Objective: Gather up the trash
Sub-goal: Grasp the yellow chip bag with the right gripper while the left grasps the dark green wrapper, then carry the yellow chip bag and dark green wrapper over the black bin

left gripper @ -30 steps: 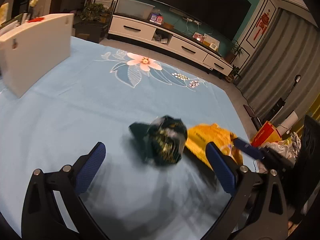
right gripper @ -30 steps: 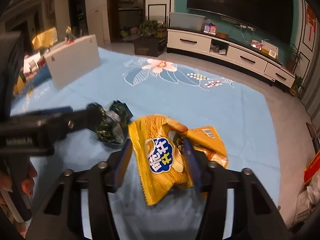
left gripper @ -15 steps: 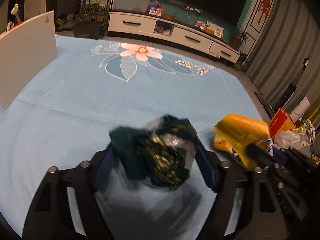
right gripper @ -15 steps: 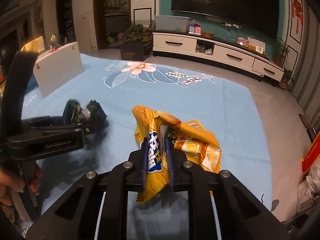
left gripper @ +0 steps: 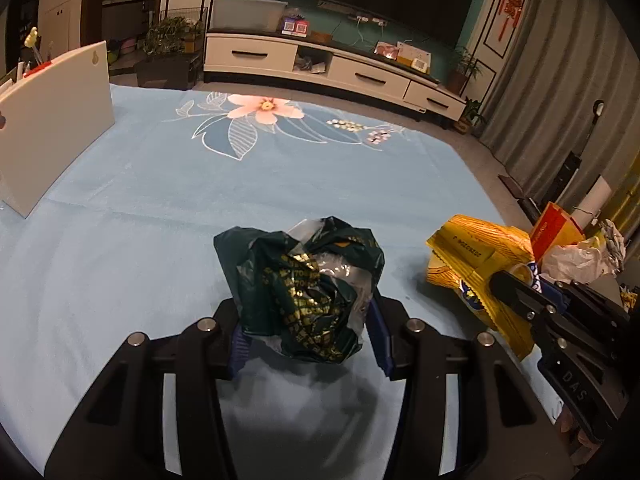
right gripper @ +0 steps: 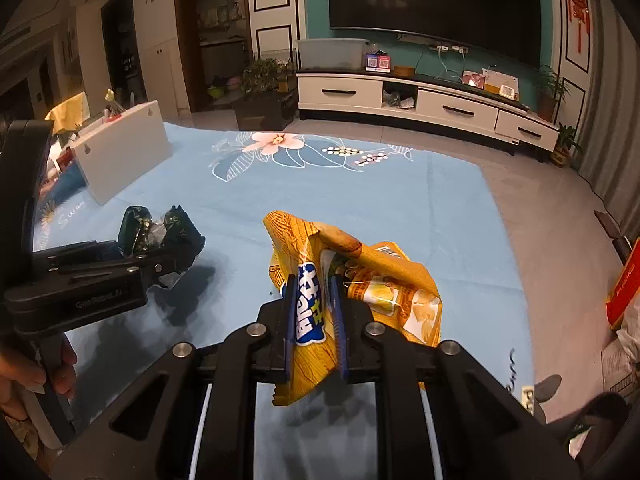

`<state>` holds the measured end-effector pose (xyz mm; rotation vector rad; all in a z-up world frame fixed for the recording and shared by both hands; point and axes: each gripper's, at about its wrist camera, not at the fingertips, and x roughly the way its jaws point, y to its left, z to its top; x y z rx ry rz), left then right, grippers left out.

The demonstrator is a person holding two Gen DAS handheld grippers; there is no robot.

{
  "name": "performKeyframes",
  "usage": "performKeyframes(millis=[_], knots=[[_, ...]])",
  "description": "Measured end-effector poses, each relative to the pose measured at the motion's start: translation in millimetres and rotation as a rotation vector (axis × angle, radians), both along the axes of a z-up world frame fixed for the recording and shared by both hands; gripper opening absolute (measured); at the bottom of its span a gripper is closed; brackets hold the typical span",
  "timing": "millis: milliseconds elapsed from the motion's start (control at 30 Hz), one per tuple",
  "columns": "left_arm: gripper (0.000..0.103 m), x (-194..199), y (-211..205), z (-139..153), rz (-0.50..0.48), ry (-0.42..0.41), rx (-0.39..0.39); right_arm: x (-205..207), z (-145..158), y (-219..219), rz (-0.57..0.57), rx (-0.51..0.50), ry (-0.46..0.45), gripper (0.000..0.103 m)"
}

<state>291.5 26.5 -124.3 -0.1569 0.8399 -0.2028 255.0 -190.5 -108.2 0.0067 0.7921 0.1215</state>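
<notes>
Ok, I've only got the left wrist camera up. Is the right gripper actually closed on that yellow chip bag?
Observer: Yes. In the right wrist view the right gripper is shut on the yellow chip bag, with one pad on each side of its blue logo.
Operator: Is the bag off the cloth?
Observer: Its near corner hangs free below the pads, with a shadow under it on the blue cloth. I cannot tell about the far end.
Operator: And my left gripper, seen from outside?
Observer: Seen side-on, the left gripper has its jaws closing with the dark green wrapper between them, and a hand grips its handle.
</notes>
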Motion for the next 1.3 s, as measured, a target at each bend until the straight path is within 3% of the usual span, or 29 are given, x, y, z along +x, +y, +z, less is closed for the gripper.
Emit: performKeyframes(millis=[467, 733, 1300], knots=[[0.050, -79, -8, 34, -0.049, -0.064, 0.013, -83, 22, 1, -0.035, 0.022, -0.008, 0.017], [0.051, -130, -8, 38, -0.064, -0.051, 0.014, -130, 27, 7, -0.020, 0.026, 0.017, 0.017], [0.052, -213, -24, 72, -0.112, -0.107, 0.031, -207, 77, 5, -0.023, 0.066, -0.095, 0.017]])
